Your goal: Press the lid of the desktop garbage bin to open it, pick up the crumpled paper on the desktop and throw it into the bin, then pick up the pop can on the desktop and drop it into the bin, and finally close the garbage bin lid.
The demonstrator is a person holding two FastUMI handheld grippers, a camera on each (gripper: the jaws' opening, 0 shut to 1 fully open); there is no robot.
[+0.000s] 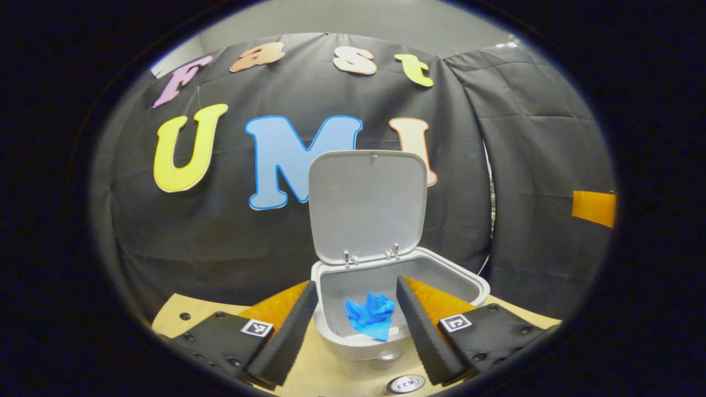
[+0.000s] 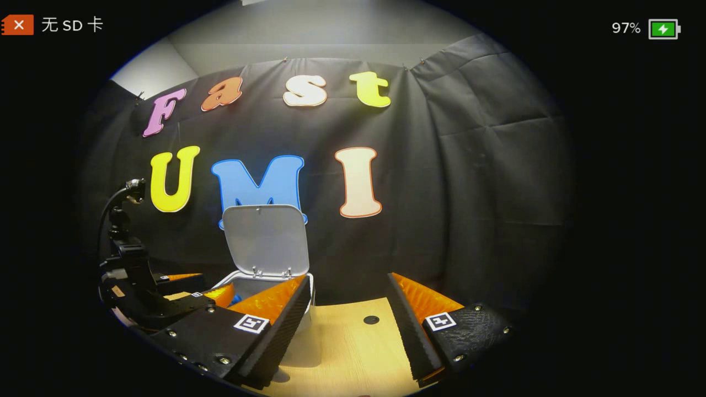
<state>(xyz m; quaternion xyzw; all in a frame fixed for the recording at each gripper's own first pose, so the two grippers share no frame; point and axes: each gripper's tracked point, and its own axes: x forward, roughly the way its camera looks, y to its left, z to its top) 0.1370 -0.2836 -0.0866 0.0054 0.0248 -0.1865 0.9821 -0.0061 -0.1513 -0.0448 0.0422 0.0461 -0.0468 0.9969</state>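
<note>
The white desktop bin (image 1: 463,284) stands open, its lid (image 1: 367,207) upright at the back. Blue crumpled paper (image 1: 371,315) lies inside on the bin's floor. My left gripper (image 1: 356,284) is open just in front of the bin, its fingers either side of the front rim, holding nothing. A round silver can top (image 1: 405,384) peeks up at the bottom edge, below the bin. In the right gripper view the bin's lid (image 2: 266,240) stands left of centre, with the left gripper (image 2: 201,286) beside it. My right gripper (image 2: 347,278) is open over the table, empty.
The light wooden table (image 2: 353,342) has a small dark hole (image 2: 371,320) between the right gripper's fingers and another hole (image 1: 185,316) at the left. The black cloth wall hangs close behind the bin. A black cable (image 2: 110,204) rises from the left gripper.
</note>
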